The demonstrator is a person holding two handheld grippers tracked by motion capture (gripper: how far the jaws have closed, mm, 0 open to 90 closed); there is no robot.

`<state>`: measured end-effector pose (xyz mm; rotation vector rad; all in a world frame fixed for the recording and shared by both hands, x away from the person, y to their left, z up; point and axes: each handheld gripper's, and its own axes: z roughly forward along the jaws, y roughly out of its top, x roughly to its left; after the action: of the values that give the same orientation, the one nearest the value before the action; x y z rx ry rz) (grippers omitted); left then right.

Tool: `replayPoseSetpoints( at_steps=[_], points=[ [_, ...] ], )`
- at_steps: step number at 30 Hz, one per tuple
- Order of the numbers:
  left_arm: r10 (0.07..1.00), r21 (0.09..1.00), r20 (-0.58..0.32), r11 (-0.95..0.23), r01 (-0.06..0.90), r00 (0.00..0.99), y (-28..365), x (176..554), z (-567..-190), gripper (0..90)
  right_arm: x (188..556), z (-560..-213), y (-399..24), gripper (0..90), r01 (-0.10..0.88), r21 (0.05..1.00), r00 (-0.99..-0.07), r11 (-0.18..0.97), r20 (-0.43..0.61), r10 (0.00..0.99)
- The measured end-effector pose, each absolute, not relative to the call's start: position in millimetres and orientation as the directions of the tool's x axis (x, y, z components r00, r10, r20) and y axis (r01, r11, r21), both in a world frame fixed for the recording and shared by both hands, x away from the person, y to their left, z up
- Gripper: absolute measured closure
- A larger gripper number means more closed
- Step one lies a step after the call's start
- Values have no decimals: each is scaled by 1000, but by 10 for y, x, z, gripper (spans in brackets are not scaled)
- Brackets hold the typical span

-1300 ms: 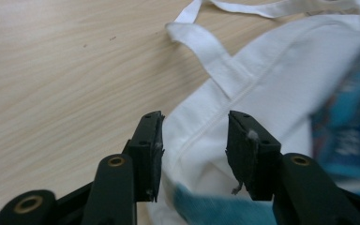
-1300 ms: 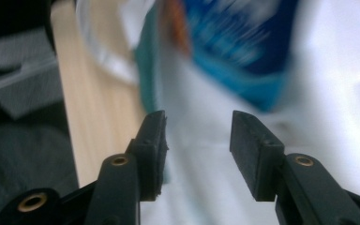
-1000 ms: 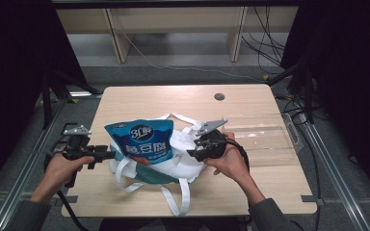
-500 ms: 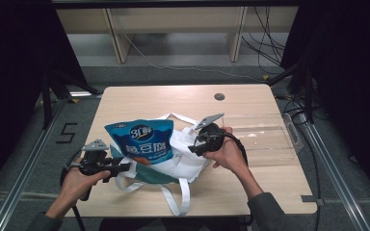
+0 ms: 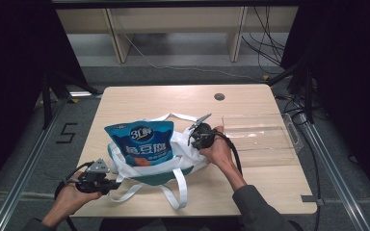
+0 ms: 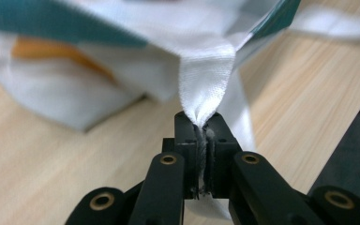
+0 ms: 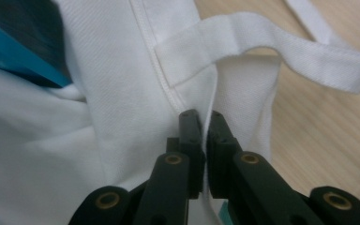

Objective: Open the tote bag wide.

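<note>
A white and teal tote bag (image 5: 189, 155) lies mid-table with a blue snack packet (image 5: 142, 144) standing out of its mouth. My left gripper (image 5: 114, 185) is at the near left edge, shut on one of the bag's white straps (image 6: 205, 89), which bunches between the jaws. My right gripper (image 5: 192, 139) is at the bag's right side, shut on the white fabric rim (image 7: 168, 93) by a strap's stitched end (image 7: 262, 40). The packet's blue edge (image 7: 14, 51) shows inside the bag.
A clear plastic tray (image 5: 265, 137) lies on the wooden table (image 5: 149, 101) just right of my right hand. A round cable hole (image 5: 219, 96) sits near the far edge. A loose strap loop (image 5: 176, 192) trails toward the near edge.
My left gripper has moved from beside the bag's left side toward the near edge and now pinches a strap. The right gripper has held its place on the rim.
</note>
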<state>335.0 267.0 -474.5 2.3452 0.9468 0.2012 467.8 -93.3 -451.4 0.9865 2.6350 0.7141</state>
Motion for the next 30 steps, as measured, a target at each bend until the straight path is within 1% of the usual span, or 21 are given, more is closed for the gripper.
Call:
replayPoseSetpoints(
  at_steps=[2,5,8,9,11,12,13,14,16,17,19,20,21,22,23,24,25,26,27,28,30],
  points=[
    [670,555,-42,-601,575,741,2647,3354,-4761,853,4712,-4585,-887,874,529,491,-758,692,-93,645],
    [657,508,-32,-638,578,753,2607,3398,-4840,853,4730,-4676,-839,874,533,463,-762,708,-101,640],
    [671,510,-47,-621,596,740,2613,3440,-4857,853,4746,-4779,-838,874,560,459,-749,690,-77,659],
    [673,507,-56,-617,602,737,2621,3445,-4860,853,4756,-4776,-852,873,536,465,-762,704,-92,641],
    [679,512,-67,-605,610,731,2612,3434,-4869,849,4752,-4773,-861,867,535,470,-762,702,-88,641],
    [684,512,-71,-599,615,726,2607,3426,-4867,830,4750,-4769,-870,853,546,475,-757,690,-74,649],
    [682,504,-73,-605,617,728,2609,3419,-4860,785,4736,-4753,-874,820,581,489,-731,651,-38,682],
    [675,511,-102,-595,621,731,2607,3398,-4852,754,4735,-4715,-907,786,581,499,-730,643,-31,683],
    [667,527,-98,-595,607,739,2635,3363,-4775,638,4700,-4616,-957,681,562,545,-720,622,-48,693],
    [658,546,-101,-590,595,746,2652,3348,-4719,607,4676,-4547,-990,658,543,566,-721,621,-65,689],
    [661,595,-127,-546,590,740,2688,3300,-4588,537,4585,-4384,-1049,643,569,596,-702,567,-8,712],
    [667,614,-135,-524,591,732,2711,3280,-4517,489,4565,-4322,-1091,642,523,633,-720,571,-31,694],
    [669,638,-134,-506,580,731,2739,3261,-4441,428,4464,-4215,-1142,648,527,660,-716,535,7,698],
    [671,659,-143,-484,576,727,2762,3251,-4364,428,4464,-4215,-1142,648,527,660,-716,535,7,698],
    [672,683,-136,-468,560,728,2785,3261,-4287,430,4419,-4199,-1155,668,517,676,-720,526,10,694],
    [681,703,-136,-445,555,719,2804,3281,-4218,440,4376,-4171,-1171,685,521,664,-731,537,23,682],
    [677,717,-107,-455,528,728,2836,3309,-4141,484,4343,-4181,-1168,709,509,671,-744,539,29,668],
    [676,720,-105,-455,524,730,2853,3333,-4078,512,4323,-4199,-1168,732,488,673,-765,556,23,644],
    [677,726,-102,-450,520,729,2860,3356,-4021,506,4305,-4206,-1173,738,474,672,-777,568,17,629],
    [677,735,-77,-458,500,732,2870,3384,-3964,529,4292,-4219,-1170,745,478,666,-778,572,19,628],
    [676,738,-53,-470,484,735,2875,3492,-3905,607,4287,-4246,-1173,760,489,662,-774,568,29,633]
  ],
)
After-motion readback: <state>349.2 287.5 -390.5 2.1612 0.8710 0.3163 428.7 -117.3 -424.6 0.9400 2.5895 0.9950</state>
